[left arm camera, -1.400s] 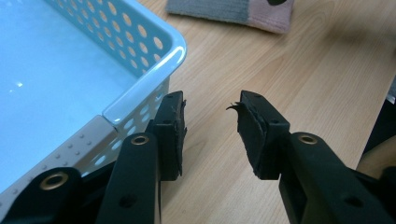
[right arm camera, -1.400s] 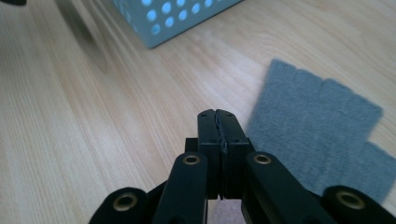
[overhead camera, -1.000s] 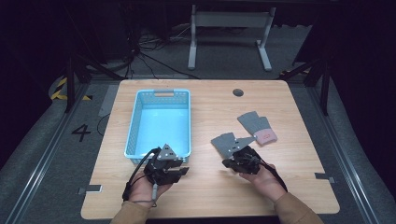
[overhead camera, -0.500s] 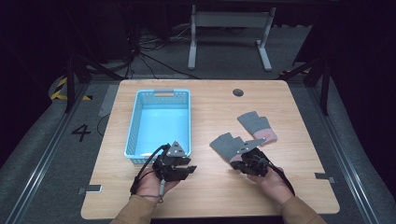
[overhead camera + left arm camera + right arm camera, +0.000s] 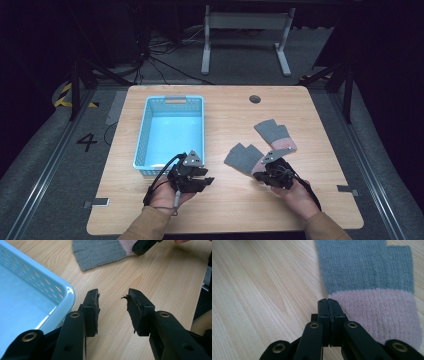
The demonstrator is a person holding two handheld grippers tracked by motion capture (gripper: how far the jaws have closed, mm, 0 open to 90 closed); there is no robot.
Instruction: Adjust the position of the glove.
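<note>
High view is showing the left tool (image 5: pixel 206 181), jaws apart and gripping nothing, sitting beside the light blue plastic basket (image 5: pixel 171 128). Right of it, the soft grey knitted glove with a pink cuff (image 5: pixel 246 158) is lying flat on the desk (image 5: pixel 225 210), looking light and floppy. The right tool (image 5: pixel 260 177), jaws together, is resting at its cuff, the best place to pinch.

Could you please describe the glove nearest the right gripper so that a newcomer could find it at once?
On the light wooden table, look right of the pale blue perforated plastic basket. Two grey knitted gloves with pink cuffs lie there; the one meant is nearer the person, its cuff at the shut right gripper, unlike the farther glove.
</note>
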